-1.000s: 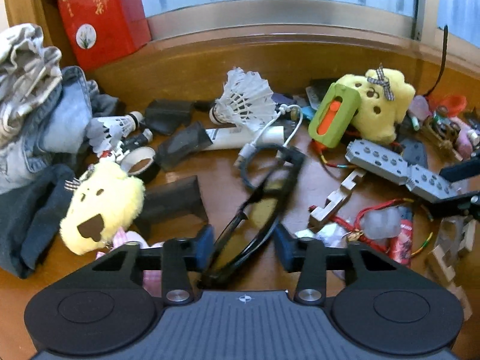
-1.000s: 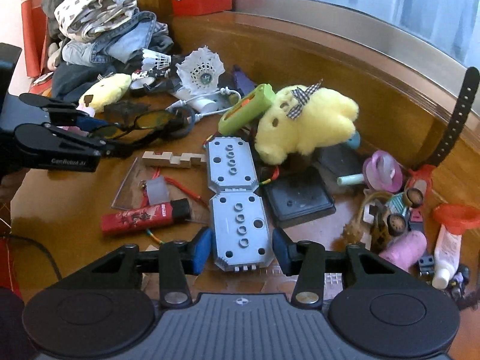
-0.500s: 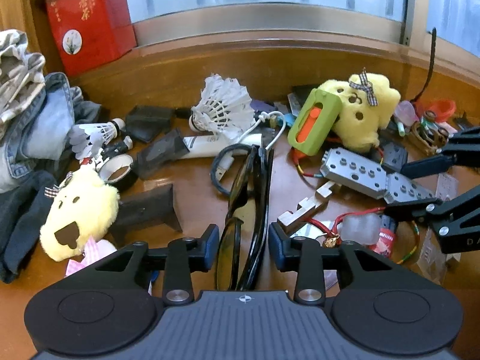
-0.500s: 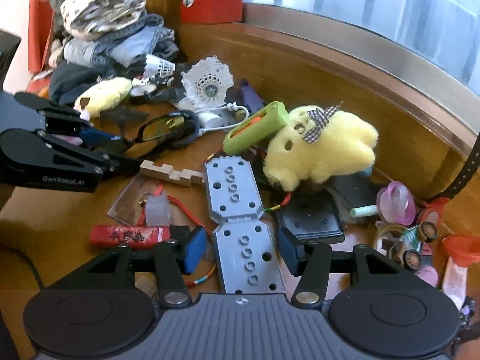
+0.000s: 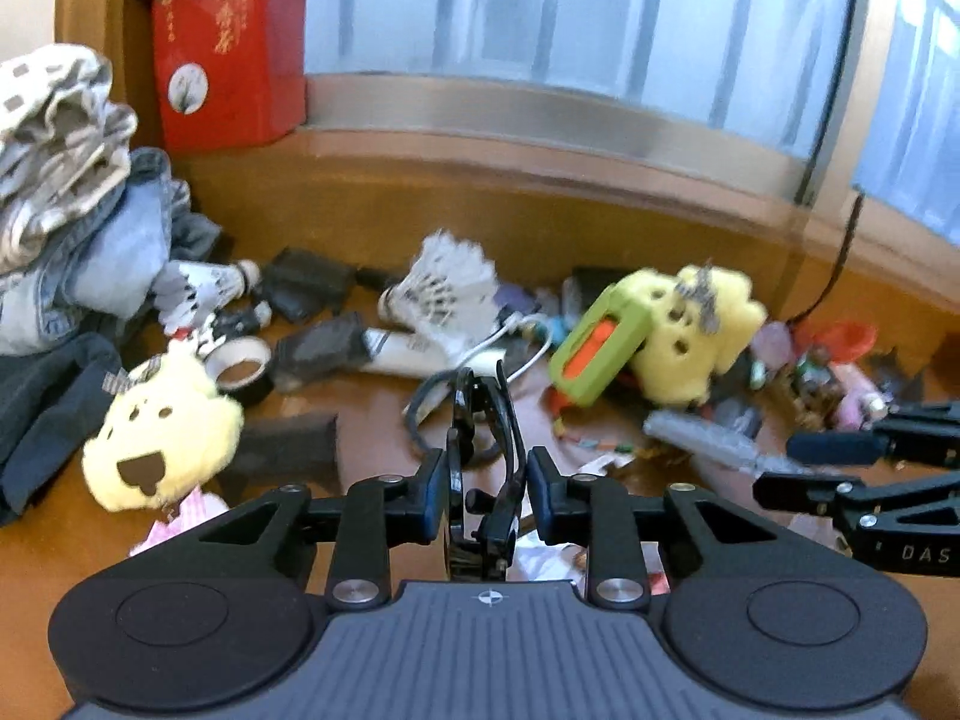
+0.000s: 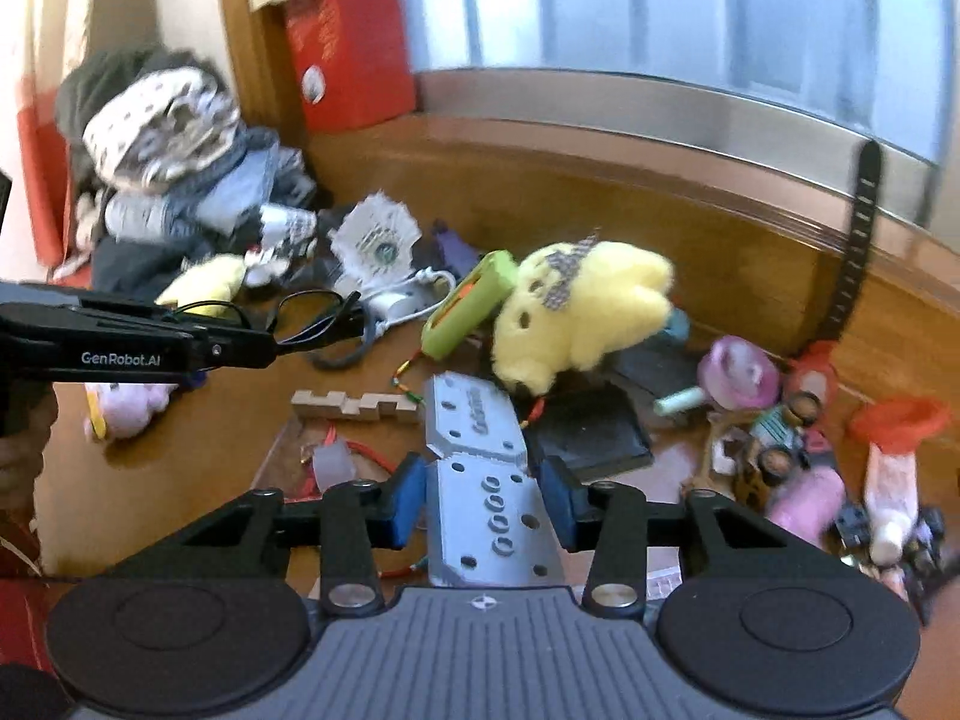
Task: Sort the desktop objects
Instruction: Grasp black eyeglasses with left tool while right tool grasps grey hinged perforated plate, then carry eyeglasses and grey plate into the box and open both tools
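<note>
Nearest in the left wrist view: left gripper (image 5: 487, 492), fingers just closed further, now pinching one pair of black glasses (image 5: 480, 420), folded and standing on edge, lifted above the worktop (image 5: 372, 420). Same pair seen from the side in the right wrist view, hanging from the tips over the wood.

Nearest in the right wrist view: right gripper (image 6: 483, 495), fingers also just closed further, blue pads set against the two long edges of one grey plate (image 6: 486, 498) with round holes. Plate made of two hinged halves, near half between the pads, far half reaching away toward the toys.

Further out, counted:
- two yellow plush toys, one on the left (image 5: 162, 426), one on the right (image 5: 696, 330);
- two shuttlecocks (image 5: 447, 294), the second beside the clothes;
- one tape roll (image 5: 240, 360);
- one green case (image 5: 600, 348) with an orange middle, leaning on the right toy;
- one notched wooden block (image 6: 354, 405);
- one pile of clothes (image 5: 72, 222) at far left;
- one red box (image 5: 228, 54) at the back.

Open room: bare wood only at front left (image 6: 180, 468), between wooden block and left gripper. Elsewhere crowded, things touching or overlapping. Raised wooden rim (image 5: 540, 204) closing the back, window glass above it.

Hard to make out: small bits on the far right, blurred, not countable. Near end of the glasses and of the plate hidden behind the gripper bodies.
</note>
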Tool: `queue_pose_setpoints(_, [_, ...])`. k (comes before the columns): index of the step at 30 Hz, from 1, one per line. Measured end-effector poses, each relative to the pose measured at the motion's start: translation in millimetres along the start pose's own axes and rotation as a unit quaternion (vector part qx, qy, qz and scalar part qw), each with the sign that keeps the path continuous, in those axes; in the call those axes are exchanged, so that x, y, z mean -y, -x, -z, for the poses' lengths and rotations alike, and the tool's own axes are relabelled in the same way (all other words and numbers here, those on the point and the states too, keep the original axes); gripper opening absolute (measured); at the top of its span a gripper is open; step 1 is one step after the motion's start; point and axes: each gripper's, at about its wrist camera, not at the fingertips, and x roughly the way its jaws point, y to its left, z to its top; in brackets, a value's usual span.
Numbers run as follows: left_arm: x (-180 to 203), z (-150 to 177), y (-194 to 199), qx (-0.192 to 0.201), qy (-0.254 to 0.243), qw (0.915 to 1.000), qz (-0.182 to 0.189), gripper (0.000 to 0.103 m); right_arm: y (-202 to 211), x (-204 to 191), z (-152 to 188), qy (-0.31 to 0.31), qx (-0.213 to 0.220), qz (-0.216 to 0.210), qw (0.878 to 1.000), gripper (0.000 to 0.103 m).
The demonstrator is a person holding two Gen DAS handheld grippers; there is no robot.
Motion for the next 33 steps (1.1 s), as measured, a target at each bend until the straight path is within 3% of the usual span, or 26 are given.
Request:
queue_pose_setpoints(4, [10.3, 3.5, -3.1, -0.008, -0.014, 0.9998, 0.011, 0.03, 11.9, 8.6, 8.3, -0.021, -0.004, 0.009, 1.0, 0.043])
queue_pose_setpoints(5, [11.6, 6.3, -6.5, -0.016, -0.014, 0.9997, 0.012, 0.03, 12.8, 9.5, 11.4, -0.02, -0.008, 0.014, 1.0, 0.028])
queue_pose_setpoints(9, [16.8, 17.7, -18.8, -0.039, -0.022, 0.999, 0.005, 0.03, 7.7, 12.7, 19.5, -0.024, -0.025, 0.035, 0.999, 0.028])
queue_pose_setpoints(12, [18.5, 23.5, -23.8, -0.042, -0.035, 0.9985, -0.004, 0.031, 4.3, 13.2, 21.7, -0.031, -0.027, 0.047, 0.998, 0.03])
queue_pose_setpoints(14, [19.3, 25.6, -25.3, -0.043, -0.043, 0.9981, -0.008, 0.032, 1.5, 11.9, 21.4, -0.025, -0.025, 0.051, 0.998, 0.043])
queue_pose_setpoints(19, [16.9, 29.7, -29.7, -0.048, -0.038, 0.9981, -0.005, 0.034, -8.5, 12.5, 16.3, 0.002, -0.023, 0.059, 0.998, 0.056])
queue_pose_setpoints(23, [15.7, 29.8, -29.8, -0.043, -0.028, 0.9987, -0.003, 0.031, -24.9, 14.7, 14.4, 0.014, -0.041, 0.047, 0.998, 0.056])
queue_pose_setpoints(25, [14.4, 29.5, -28.6, -0.041, -0.02, 0.999, -0.003, 0.03, -27.9, 13.2, 15.3, 0.018, -0.037, 0.045, 0.998, 0.049])
queue_pose_setpoints(33, [16.3, 18.0, -3.3, -0.003, -0.009, 1.0, 0.002, 0.03, -9.1, 11.9, 17.2, -0.02, -0.005, 0.048, 0.999, 0.047])
